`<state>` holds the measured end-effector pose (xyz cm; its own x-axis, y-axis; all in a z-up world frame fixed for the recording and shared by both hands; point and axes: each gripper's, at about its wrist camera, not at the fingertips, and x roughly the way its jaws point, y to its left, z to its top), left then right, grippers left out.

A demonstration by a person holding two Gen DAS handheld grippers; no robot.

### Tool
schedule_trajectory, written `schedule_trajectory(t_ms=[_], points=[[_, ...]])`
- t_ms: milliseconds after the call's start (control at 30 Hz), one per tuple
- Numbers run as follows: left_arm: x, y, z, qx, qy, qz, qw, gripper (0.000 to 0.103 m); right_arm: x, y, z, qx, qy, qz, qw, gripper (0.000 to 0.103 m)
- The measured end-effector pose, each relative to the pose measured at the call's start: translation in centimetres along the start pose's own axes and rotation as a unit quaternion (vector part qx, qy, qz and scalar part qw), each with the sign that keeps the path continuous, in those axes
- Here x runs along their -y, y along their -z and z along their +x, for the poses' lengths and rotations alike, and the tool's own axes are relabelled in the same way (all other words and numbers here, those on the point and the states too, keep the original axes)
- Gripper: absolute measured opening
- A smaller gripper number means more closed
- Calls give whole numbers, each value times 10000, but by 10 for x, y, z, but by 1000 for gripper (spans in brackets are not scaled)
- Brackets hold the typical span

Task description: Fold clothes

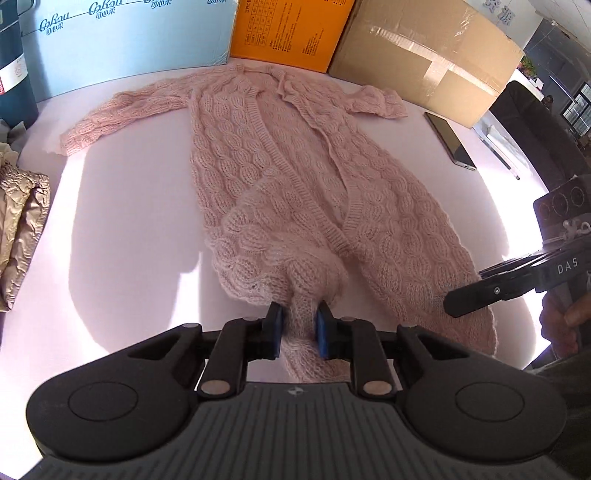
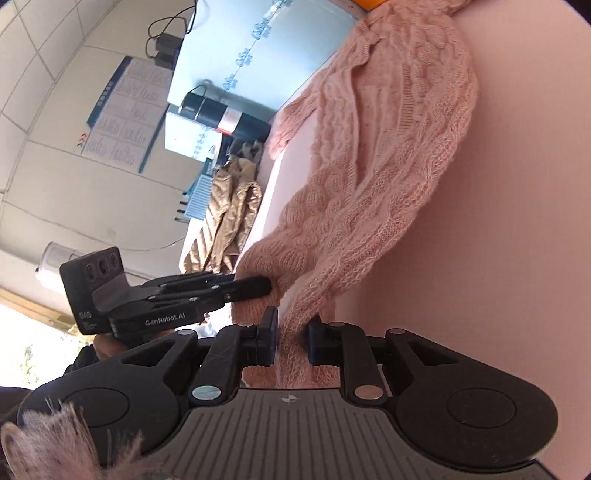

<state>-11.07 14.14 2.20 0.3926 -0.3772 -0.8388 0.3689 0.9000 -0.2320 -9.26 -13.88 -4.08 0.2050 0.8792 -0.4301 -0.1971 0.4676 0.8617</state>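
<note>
Left claw (image 1: pixel 298 325) clamping pink cardigan (image 1: pixel 280 155) hem, right claw (image 2: pixel 291 338) likewise, grip hidden

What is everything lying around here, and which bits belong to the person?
Knit cardigan: one, pink, spread on the table, hem lifted.
Table: one, pale pink top.
Phone: one, dark, on the table right of the cardigan.
Tissue box: one, light blue, far edge.
Orange box: one, far edge.
Cardboard box: one, brown, taped, far right.
Flask: one, dark teal, far left.
Gold garment: one, crumpled, left edge.
Left tongs: black, blue pads, shut on the cardigan hem.
Right tongs: black, shut on the cardigan hem.
</note>
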Motion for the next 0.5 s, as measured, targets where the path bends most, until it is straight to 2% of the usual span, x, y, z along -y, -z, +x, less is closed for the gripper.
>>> schedule_trajectory(t_ms=[33, 67, 100, 133, 167, 200, 233, 333, 400, 467, 500], points=[[3, 2, -2, -102, -82, 103, 9999, 18, -1, -1, 3, -174, -38, 26, 9998, 27], [5, 5, -3, -258, -228, 241, 9991, 21, -2, -2, 7, -446, 32, 64, 9990, 41], [2, 7, -5, -350, -340, 265, 9985, 26, -3, -3, 9, -645, 162, 2, 9978, 79], [-1, 9, -6, -441, -451, 287, 9976, 42, -7, -3, 6, -774, 301, -175, 9964, 92], [-5, 10, -8, -531, -562, 309, 9965, 59, -12, -4, 1, -864, 444, -393, 9945, 92], [-8, 12, -10, -622, -673, 331, 9952, 62, -15, -8, -8, -921, 618, -571, 9922, 92], [-11, 13, -11, -712, -784, 353, 9938, 63, -18, -14, -20, -902, 795, -695, 9903, 92], [-21, -4, -28, -593, -1110, 549, 9905, 63, -27, -52, -68, -615, 1353, -1022, 9836, 92], [-28, -26, -43, -391, -1366, 832, 9863, 64, -33, -87, -104, -274, 1747, -1272, 9760, 92], [-30, -48, -57, -108, -1645, 1121, 9799, 74, -43, -124, -138, 365, 1886, -1380, 9716, 93], [-33, -61, -65, 118, -1792, 1256, 9757, 78, -48, -142, -156, 688, 1951, -1430, 9679, 98]])
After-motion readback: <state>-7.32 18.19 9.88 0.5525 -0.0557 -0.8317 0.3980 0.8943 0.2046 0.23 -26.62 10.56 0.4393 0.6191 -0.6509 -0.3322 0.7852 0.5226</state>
